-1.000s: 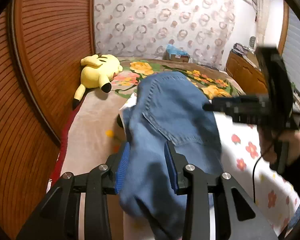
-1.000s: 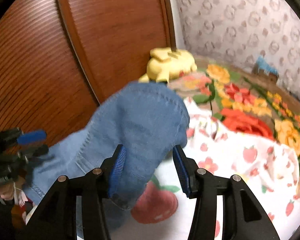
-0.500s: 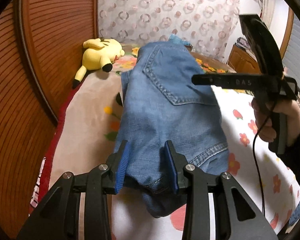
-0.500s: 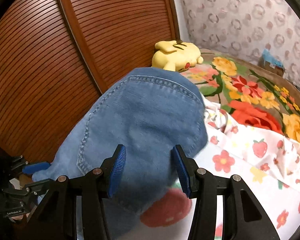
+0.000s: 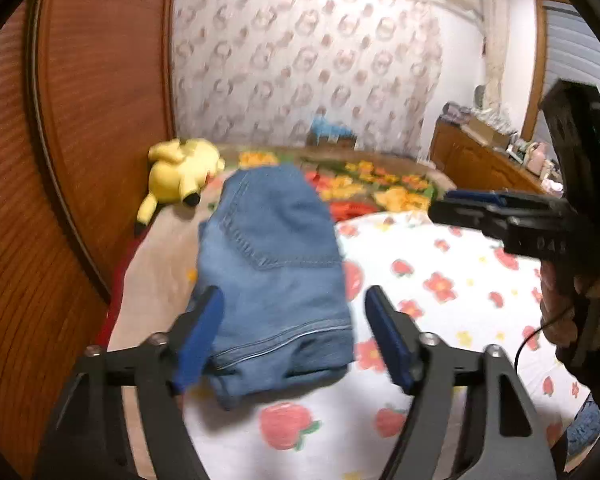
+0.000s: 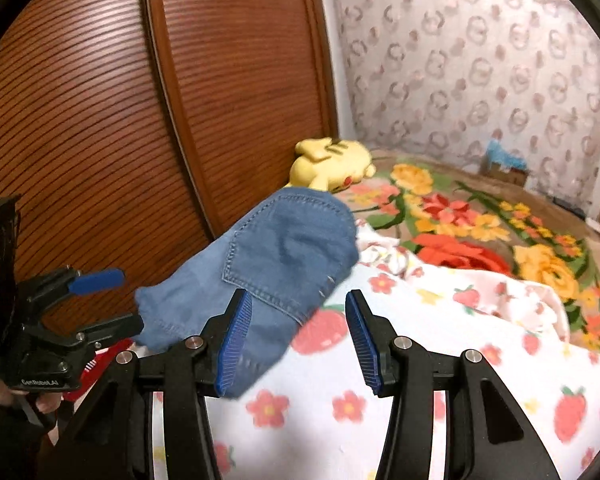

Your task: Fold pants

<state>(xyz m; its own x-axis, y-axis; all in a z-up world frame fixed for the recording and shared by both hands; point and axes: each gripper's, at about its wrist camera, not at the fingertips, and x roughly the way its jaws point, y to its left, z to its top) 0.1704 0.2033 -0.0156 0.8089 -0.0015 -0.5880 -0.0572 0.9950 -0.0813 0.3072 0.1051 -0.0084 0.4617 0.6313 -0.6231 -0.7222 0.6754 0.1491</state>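
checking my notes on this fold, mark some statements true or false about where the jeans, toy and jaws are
1. The jeans lie folded on the strawberry blanket. True.
2. The left gripper is clamped on the denim. False: its jaws stand wide apart, the jeans loose between them.
3. The right gripper is open. True.
4. The yellow plush toy sits on top of the jeans. False: it lies beyond them, beside the wooden door.
5. A back pocket faces up. True.

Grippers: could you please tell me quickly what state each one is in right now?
Left gripper: open, holding nothing; jeans lie on the bed between its fingers.
Right gripper: open, holding nothing.
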